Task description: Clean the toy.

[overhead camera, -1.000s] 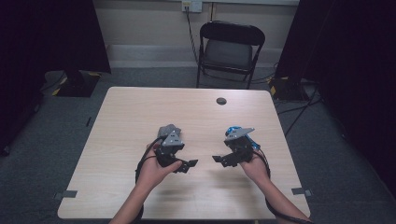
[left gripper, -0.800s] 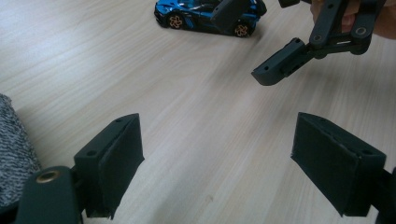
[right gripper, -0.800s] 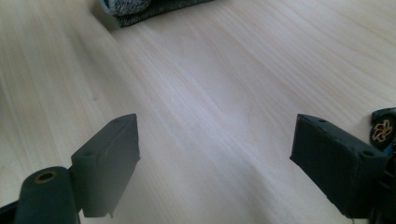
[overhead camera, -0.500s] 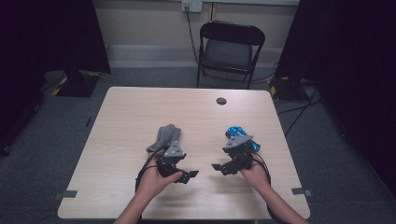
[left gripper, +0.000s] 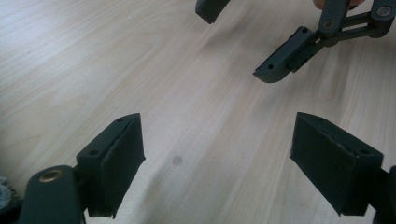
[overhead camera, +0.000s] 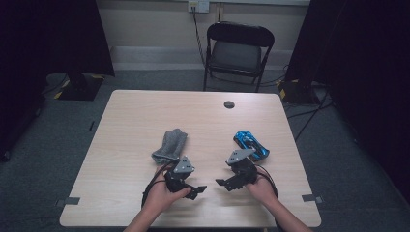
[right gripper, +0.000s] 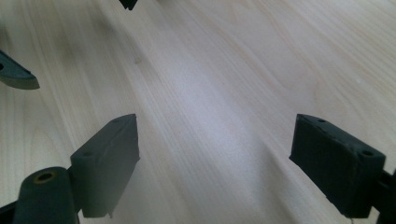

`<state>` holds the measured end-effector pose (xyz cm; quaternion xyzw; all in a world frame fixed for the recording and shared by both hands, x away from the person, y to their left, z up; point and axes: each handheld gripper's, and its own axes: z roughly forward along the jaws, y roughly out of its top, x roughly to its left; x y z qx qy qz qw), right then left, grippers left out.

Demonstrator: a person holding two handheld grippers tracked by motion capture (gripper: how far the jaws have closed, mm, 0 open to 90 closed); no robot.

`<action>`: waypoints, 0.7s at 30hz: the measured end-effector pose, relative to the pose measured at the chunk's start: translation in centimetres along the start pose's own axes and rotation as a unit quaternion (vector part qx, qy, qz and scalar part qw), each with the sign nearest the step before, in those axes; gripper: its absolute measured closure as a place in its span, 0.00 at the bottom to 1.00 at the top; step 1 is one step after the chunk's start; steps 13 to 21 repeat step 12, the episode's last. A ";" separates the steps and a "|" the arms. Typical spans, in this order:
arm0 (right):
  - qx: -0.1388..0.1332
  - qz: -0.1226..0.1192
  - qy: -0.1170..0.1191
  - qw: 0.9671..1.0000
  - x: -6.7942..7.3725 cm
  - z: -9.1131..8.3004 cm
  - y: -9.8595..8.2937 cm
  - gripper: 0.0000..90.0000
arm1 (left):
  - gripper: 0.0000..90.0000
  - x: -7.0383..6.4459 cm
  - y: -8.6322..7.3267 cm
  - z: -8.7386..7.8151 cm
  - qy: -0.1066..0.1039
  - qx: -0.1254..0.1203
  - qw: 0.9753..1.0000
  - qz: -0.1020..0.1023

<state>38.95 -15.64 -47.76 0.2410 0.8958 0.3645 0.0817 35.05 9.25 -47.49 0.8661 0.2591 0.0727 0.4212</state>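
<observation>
Items on your table point(overhead camera: 145, 111), listed from your left:

Sock point(overhead camera: 169, 145): grey, soft knit, lying crumpled and folded on itself, long axis running away from you. It rests on the bare wood just beyond your left gripper point(overhead camera: 196, 190), near it but not touching.

Toy car point(overhead camera: 251, 144): glossy blue with dark windows, low sports shape, set at a diagonal on its wheels. It sits just beyond your right gripper point(overhead camera: 223, 183), close to that gripper's grey three-cornered plate; whether they touch cannot be told from the high view.

Left gripper: held in your left hand point(overhead camera: 162, 195) near the table's front edge, jaws spread wide with nothing between them. In the left gripper view point(left gripper: 217, 156) you see pale wood grain between the pads, and the right gripper's jaws point(left gripper: 243, 39) farther off at the top.

Right gripper: held in your right hand point(overhead camera: 263, 186), jaws likewise wide apart and empty. In the right gripper view point(right gripper: 215, 158) plain wood lies between them.

The two grippers point toward each other, tips near but apart.

Further stock: dark round grommet point(overhead camera: 229, 104) near the far edge; black folding chair point(overhead camera: 239, 48) behind the table.
</observation>
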 end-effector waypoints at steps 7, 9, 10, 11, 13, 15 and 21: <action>0.016 -0.025 -0.003 1.000 0.8 0.9 -0.6 0.16 | 0.20 -0.5 -1.1 0.7 -0.005 0.012 1.000 0.010; 0.016 -0.028 -0.003 0.999 0.9 0.9 -0.6 0.16 | 0.20 -0.5 -1.2 0.8 -0.002 0.013 1.000 0.014; 0.020 -0.033 -0.003 0.999 1.1 1.2 -0.8 0.16 | 0.20 -0.5 -1.4 0.9 0.002 0.015 1.000 0.016; 0.020 -0.033 -0.003 0.999 1.1 1.2 -0.8 0.16 | 0.20 -0.5 -1.4 0.9 0.002 0.015 1.000 0.016; 0.022 -0.032 -0.001 0.999 1.1 1.3 -0.9 0.16 | 0.20 -0.6 -1.5 1.0 0.003 0.018 1.000 0.021; 0.022 -0.032 -0.001 0.999 1.1 1.3 -0.9 0.16 | 0.20 -0.6 -1.5 1.0 0.003 0.018 1.000 0.021; 0.022 -0.032 -0.001 0.999 1.1 1.3 -0.9 0.16 | 0.20 -0.6 -1.5 1.0 0.003 0.018 1.000 0.021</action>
